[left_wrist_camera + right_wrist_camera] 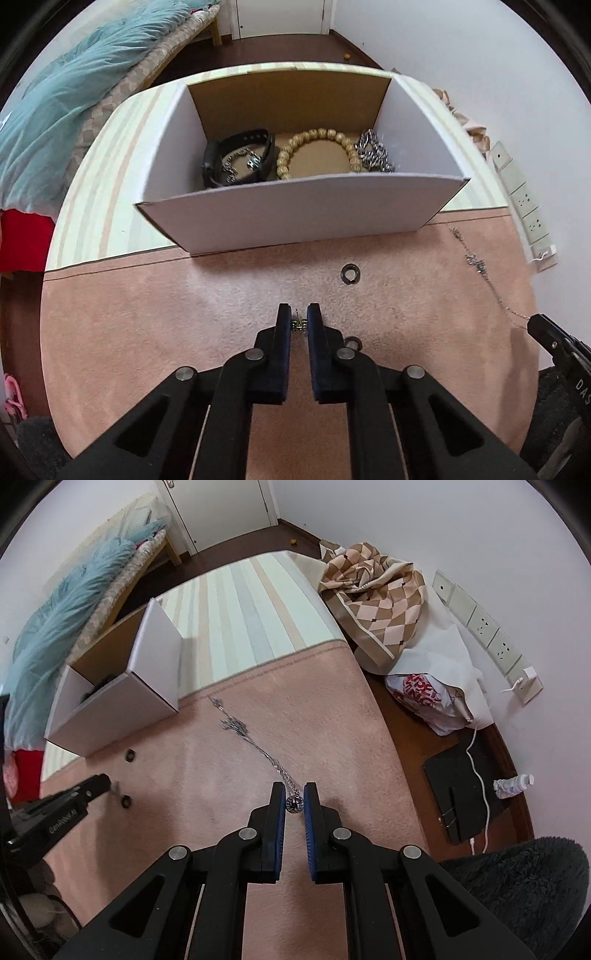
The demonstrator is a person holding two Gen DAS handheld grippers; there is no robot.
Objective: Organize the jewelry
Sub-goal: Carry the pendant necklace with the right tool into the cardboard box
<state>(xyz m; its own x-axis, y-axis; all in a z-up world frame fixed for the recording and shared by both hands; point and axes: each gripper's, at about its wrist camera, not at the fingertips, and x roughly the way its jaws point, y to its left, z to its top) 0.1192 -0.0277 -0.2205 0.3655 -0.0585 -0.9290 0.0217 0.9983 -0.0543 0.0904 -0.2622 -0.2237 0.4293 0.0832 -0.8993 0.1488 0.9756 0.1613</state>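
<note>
An open white box stands on the bed and holds a black strap, a wooden bead bracelet and a silver chain. My left gripper is shut on a small gold earring just above the pink blanket. A dark ring lies ahead of it, another by its right finger. My right gripper is shut on the round pendant of a silver necklace that trails across the blanket toward the box.
The pink blanket covers the near bed, striped sheet beyond. A checkered cloth, plastic bag, wall sockets, cable and bottle lie right. A teal duvet is left.
</note>
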